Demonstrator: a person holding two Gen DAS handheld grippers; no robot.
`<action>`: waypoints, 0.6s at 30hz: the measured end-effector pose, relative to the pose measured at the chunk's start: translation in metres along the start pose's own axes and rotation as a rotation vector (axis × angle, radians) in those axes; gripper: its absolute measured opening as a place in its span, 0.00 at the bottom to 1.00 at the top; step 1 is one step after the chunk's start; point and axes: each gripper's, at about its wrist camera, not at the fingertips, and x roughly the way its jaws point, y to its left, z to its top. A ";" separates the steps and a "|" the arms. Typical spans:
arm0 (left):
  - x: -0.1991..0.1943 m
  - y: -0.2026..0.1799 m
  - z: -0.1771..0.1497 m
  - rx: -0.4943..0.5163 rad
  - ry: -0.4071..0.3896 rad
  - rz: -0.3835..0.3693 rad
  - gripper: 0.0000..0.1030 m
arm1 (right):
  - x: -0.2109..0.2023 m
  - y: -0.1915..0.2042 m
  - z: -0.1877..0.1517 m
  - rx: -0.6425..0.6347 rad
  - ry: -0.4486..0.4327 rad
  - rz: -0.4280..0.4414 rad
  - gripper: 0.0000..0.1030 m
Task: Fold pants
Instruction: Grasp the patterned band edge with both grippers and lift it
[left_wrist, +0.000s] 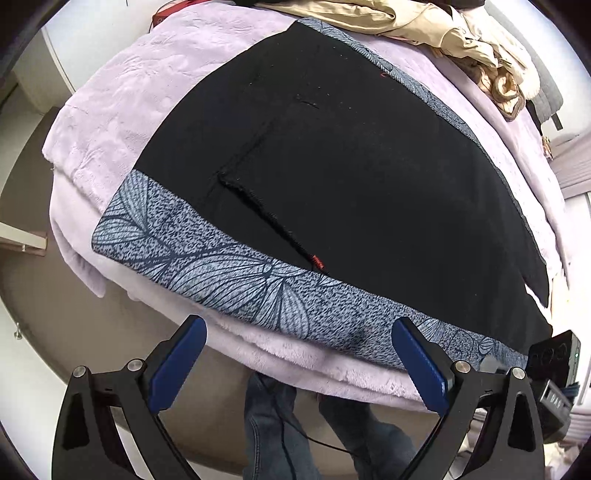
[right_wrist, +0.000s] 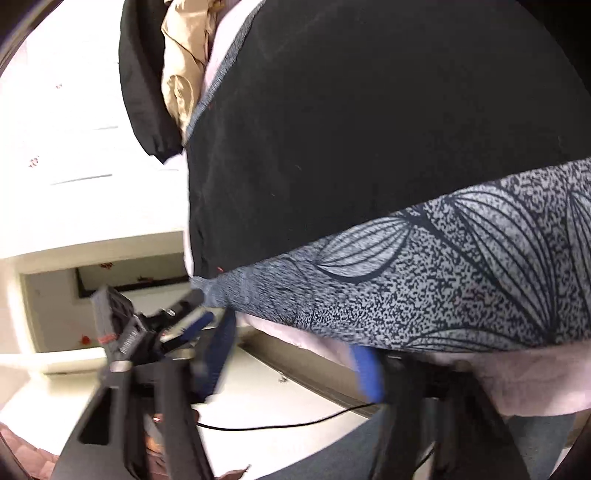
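Across the bed's lilac plush blanket (left_wrist: 110, 96), with its embossed, velvety pile, the black pants (left_wrist: 332, 166) lie spread flat as a broad, matte trapezoid, a stitched seam and a small red tag showing near their front edge. Beneath them sits a grey speckled cloth (left_wrist: 207, 254) printed with dark, veined leaf outlines, its knit-like border showing along the near and far sides of the pants. Crumpled beige garments (left_wrist: 461, 40) are heaped at the far edge of the bed. The left gripper (left_wrist: 299, 365) hovers just off the near edge of the blanket, its blue-padded jaws spread wide and holding nothing. From the right wrist view, the right gripper (right_wrist: 295, 350) sits low beside the corner of the leaf-print cloth, blurred; its blue pads stand well apart with nothing between them. A thin black cable (right_wrist: 280, 421) trails over the pale floor below.
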 end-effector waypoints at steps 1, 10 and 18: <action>-0.001 0.002 -0.002 -0.002 0.000 0.000 0.99 | -0.002 0.001 0.000 0.013 -0.009 0.024 0.44; -0.002 0.012 -0.007 -0.071 0.012 -0.058 0.99 | 0.010 0.001 0.014 0.120 -0.033 0.023 0.06; 0.004 0.024 0.023 -0.262 -0.020 -0.188 0.99 | -0.022 0.036 0.024 0.024 -0.060 0.115 0.06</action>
